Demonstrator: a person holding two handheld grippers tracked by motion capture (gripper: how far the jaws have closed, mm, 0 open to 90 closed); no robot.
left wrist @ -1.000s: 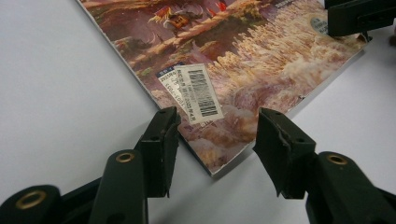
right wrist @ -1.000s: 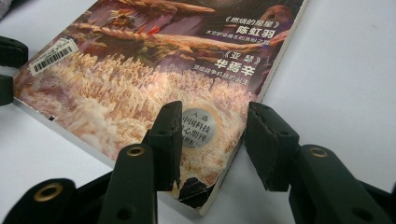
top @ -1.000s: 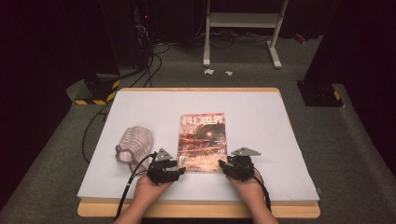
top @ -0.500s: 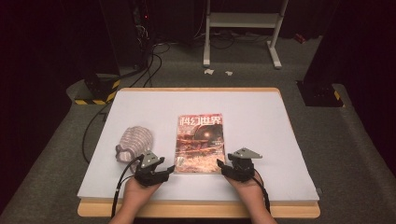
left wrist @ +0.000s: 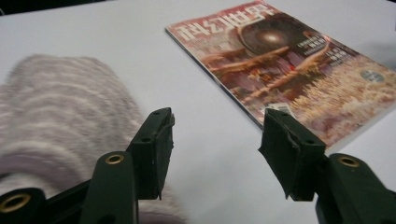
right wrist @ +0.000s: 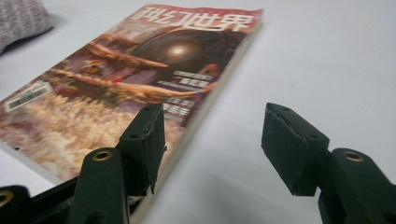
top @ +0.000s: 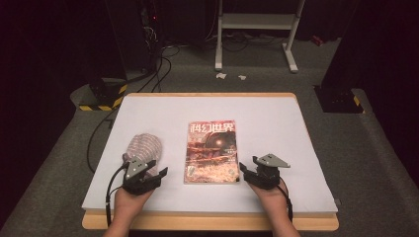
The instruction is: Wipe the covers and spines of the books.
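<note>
A magazine (top: 211,152) with a red-brown cover lies flat in the middle of the white table (top: 276,123). To its left lies a striped pink-grey knit cloth (top: 144,146). My left gripper (top: 154,169) sits just below the cloth, left of the magazine (left wrist: 289,70). It (left wrist: 217,135) is open; its jaws have just been closing a little over bare table, and one jaw stands beside the cloth (left wrist: 60,116). My right gripper (top: 248,167) is at the magazine's near right corner. It (right wrist: 212,135) is open and has just been opening, one jaw above the cover's edge (right wrist: 140,79).
The table's wooden front edge (top: 212,222) lies just under my wrists. On the dark floor behind are cables (top: 158,59), a white metal stand (top: 257,24) and a black-and-yellow striped base (top: 101,96). Bare white surface spreads behind and to the right of the magazine.
My left gripper has moved left, away from the magazine's near left corner to below the knit cloth. My right gripper has stayed by the near right corner, its jaws wider.
</note>
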